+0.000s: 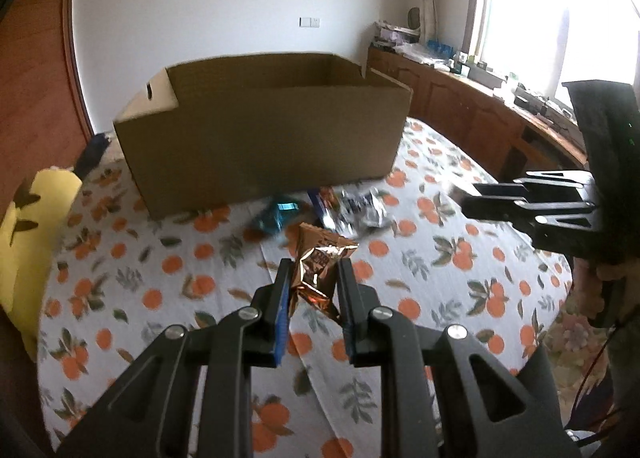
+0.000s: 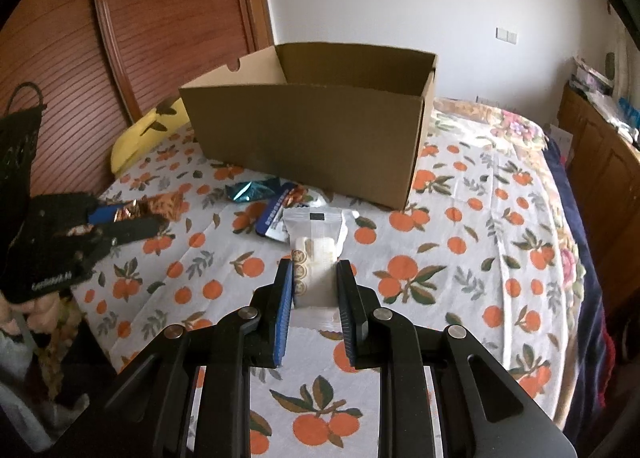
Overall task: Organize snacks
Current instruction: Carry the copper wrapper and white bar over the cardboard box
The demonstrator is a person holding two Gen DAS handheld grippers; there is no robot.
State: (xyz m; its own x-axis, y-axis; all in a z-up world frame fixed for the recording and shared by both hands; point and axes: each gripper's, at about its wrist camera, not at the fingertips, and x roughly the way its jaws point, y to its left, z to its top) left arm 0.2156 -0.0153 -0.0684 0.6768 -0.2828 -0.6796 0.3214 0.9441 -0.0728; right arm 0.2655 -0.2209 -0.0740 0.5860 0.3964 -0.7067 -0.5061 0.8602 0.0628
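Snacks split between two grips and a small heap on the bed: left hand-held gripper (image 1: 313,276) is clenched on a crinkled copper packet (image 1: 320,266), right hand-held gripper (image 2: 313,276) clenched on a white packet (image 2: 316,254) with round printed marks. Both packets look clear of the orange-print sheet (image 2: 460,258), held in front of the cardboard box (image 2: 308,134). Box stands open-topped near the head of the bed, beside a yellow pillow (image 2: 140,134). What shows of its inside looks bare, though the floor is hidden by the near wall, so cannot tell whether anything is in it yet. Left on the sheet just before the box: a teal packet (image 2: 252,191), a blue packet (image 2: 276,214), and a bit of gold-red foil (image 2: 295,192) at its far end; from the left wrist they blur into a silvery clutter. Judgement: early to middle of the job. Two packets in transit, neither yet over the rim; at least three more to collect after these go in.
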